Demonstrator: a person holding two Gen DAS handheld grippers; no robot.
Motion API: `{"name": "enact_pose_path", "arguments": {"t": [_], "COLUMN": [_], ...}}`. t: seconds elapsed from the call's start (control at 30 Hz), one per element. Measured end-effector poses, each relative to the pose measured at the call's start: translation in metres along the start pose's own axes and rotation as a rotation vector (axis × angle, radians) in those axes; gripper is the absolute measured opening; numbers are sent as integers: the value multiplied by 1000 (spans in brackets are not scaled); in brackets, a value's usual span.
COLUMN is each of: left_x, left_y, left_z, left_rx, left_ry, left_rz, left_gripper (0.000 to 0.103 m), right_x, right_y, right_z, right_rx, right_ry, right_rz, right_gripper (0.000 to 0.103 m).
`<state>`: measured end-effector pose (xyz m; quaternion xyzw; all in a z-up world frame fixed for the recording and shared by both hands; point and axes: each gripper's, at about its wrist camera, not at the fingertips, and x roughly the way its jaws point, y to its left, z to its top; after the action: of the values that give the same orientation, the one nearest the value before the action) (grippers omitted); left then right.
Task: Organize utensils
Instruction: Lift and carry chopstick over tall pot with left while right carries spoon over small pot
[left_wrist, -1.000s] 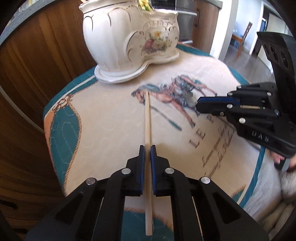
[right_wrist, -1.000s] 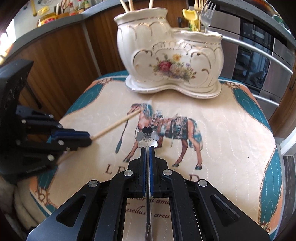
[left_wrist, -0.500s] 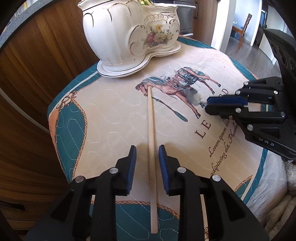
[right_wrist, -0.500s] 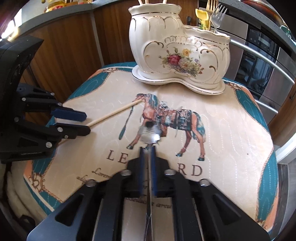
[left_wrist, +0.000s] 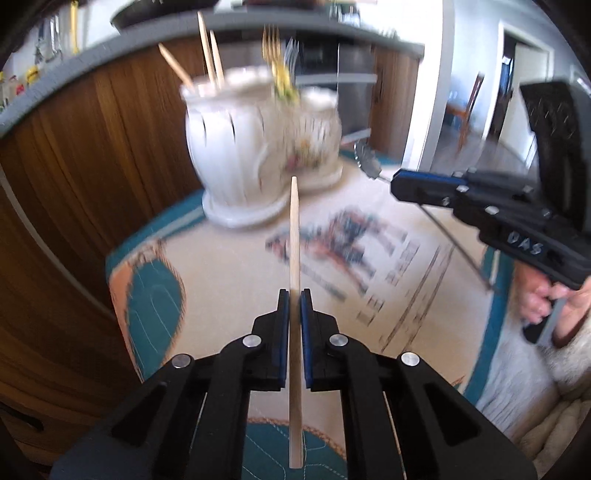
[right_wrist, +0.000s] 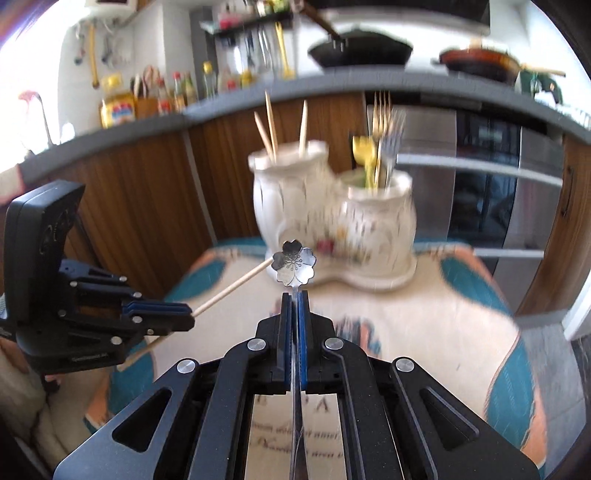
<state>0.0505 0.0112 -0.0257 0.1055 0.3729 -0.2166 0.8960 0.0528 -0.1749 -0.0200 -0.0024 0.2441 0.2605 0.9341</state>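
Note:
My left gripper (left_wrist: 294, 295) is shut on a wooden chopstick (left_wrist: 294, 236) and holds it lifted above the cloth, tip toward the white ceramic holder (left_wrist: 255, 147). My right gripper (right_wrist: 294, 295) is shut on a silver flower-shaped spoon (right_wrist: 294, 263), raised in front of the holder (right_wrist: 332, 225). The holder's left compartment has wooden chopsticks (right_wrist: 271, 125); its right compartment has forks (right_wrist: 384, 122) and a yellow utensil. The left gripper also shows in the right wrist view (right_wrist: 184, 319), and the right gripper in the left wrist view (left_wrist: 399, 188).
The holder stands at the far side of a small table covered by a beige and teal horse-print cloth (right_wrist: 424, 321). Wooden cabinets (left_wrist: 92, 158) and a grey counter lie behind. An oven (right_wrist: 491, 206) is at the right. Pans and bottles sit on the counter.
My left gripper closed on the chopstick and lifted it off the cloth. My right gripper raised the spoon. Both views now tilt up toward the holder.

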Motion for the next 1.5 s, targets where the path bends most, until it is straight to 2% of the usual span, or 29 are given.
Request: {"name": "enact_pose_path", "arguments": {"t": [0.1,0.2,0.4,0.57,0.73,0.97,1.27,1.4,1.5], "left_x": [-22,-39,-39,-24,2,24,22,26,31], "left_y": [5,11,37,44,47,41,21,15,16], "left_z": [11,34,93,132,153,165,133,121,116], "left_rx": [-24,-62,-190,-209,-205,-156,-83,-57,-69], "left_ry": [-104,-245,-435,-552,-604,-667,-825,-839,-820], "left_rz": [-18,-27,-37,-14,4,95,188,222,218], "left_gripper": [6,6,6,6,6,6,6,6,6], "right_x": [-12,-16,-3,17,42,73,89,90,90], "right_y": [1,-4,-40,-69,-84,-86,-80,-79,-81], "right_z": [14,35,92,126,145,152,144,141,141], "right_rx": [-18,-7,114,209,232,216,181,176,179], "right_ry": [-98,-162,-304,-389,-423,-443,-469,-469,-477], "right_rz": [-12,-26,-2,8,12,-38,-95,-104,-109], "right_gripper": [4,4,4,4,4,4,4,4,4]}}
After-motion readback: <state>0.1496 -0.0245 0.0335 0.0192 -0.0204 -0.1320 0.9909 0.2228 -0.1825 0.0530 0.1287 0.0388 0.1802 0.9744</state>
